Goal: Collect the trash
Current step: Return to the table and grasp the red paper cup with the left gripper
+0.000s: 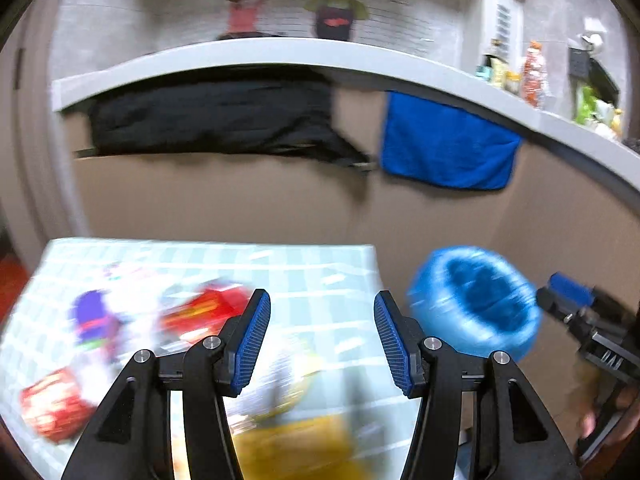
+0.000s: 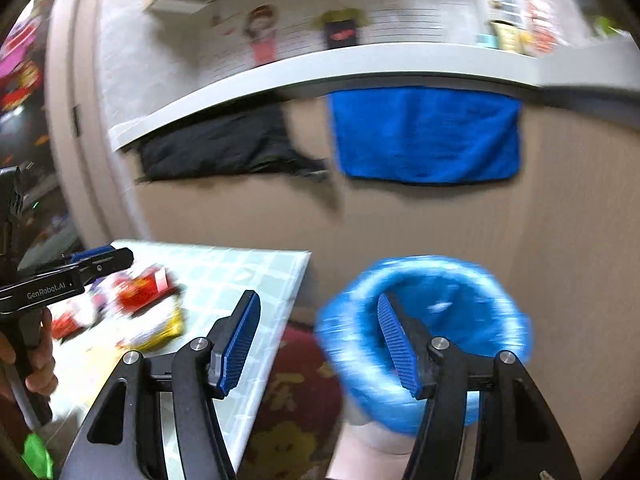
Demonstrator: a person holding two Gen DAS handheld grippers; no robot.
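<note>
Trash wrappers [image 1: 200, 316], red, purple and yellow and all blurred, lie scattered on the checked table [image 1: 320, 272] in the left wrist view. The left gripper [image 1: 322, 340] hangs over them, jaws apart with nothing between. To the right, beside the table, stands a bin lined with a blue bag [image 1: 476, 304].

In the right wrist view the right gripper [image 2: 320, 344] has its jaws wide and empty near the blue-lined bin [image 2: 424, 332]. The wrappers [image 2: 140, 292] lie on the table [image 2: 256, 276] to the left. A blue towel [image 2: 424, 132] hangs on the far wall.
</note>
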